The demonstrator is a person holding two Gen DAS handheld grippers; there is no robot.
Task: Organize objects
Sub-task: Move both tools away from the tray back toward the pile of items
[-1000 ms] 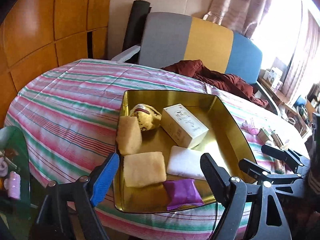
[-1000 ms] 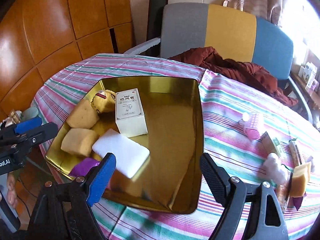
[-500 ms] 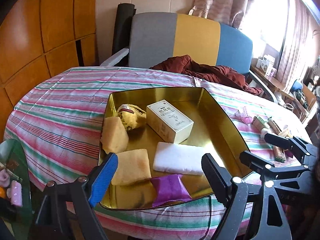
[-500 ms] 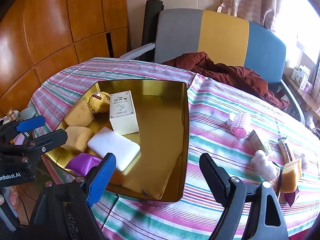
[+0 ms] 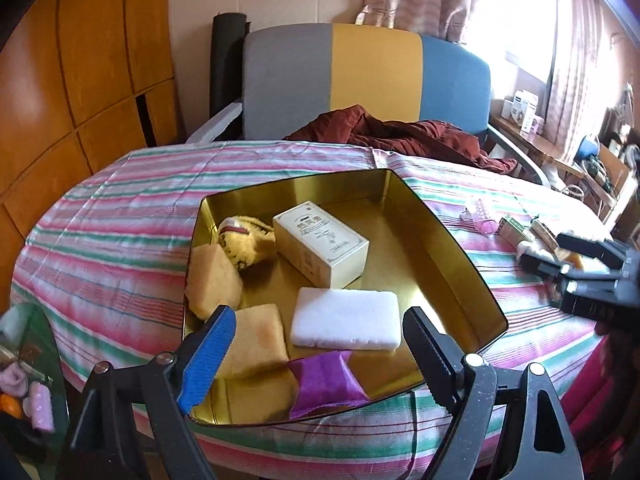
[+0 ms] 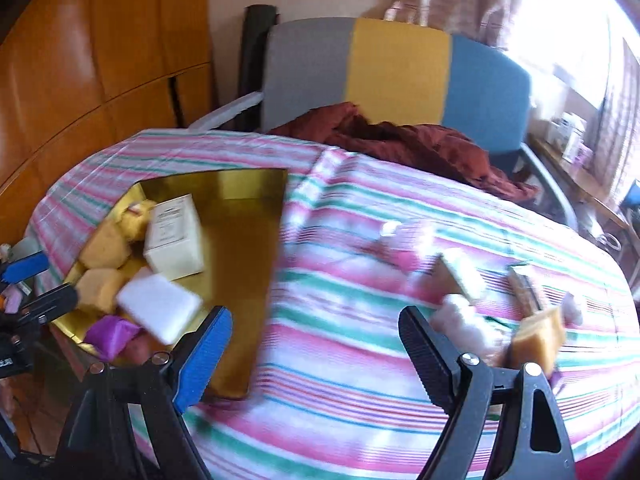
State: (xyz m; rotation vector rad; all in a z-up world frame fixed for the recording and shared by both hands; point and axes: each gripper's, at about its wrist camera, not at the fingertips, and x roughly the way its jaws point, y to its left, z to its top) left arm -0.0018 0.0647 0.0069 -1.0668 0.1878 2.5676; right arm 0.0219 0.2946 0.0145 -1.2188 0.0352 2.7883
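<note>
A striped cloth (image 5: 120, 216) covers the counter before a tricolor chair (image 5: 368, 84); left tool (image 5: 320, 344) and right tool (image 6: 316, 340) both spread, empty.

Gold tray (image 5: 452, 240) holds white sponge (image 5: 346, 319), box (image 5: 320, 244).

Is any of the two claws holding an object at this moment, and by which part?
Nothing is held. The left claw and the right claw are both open, with nothing between the fingers.
</note>
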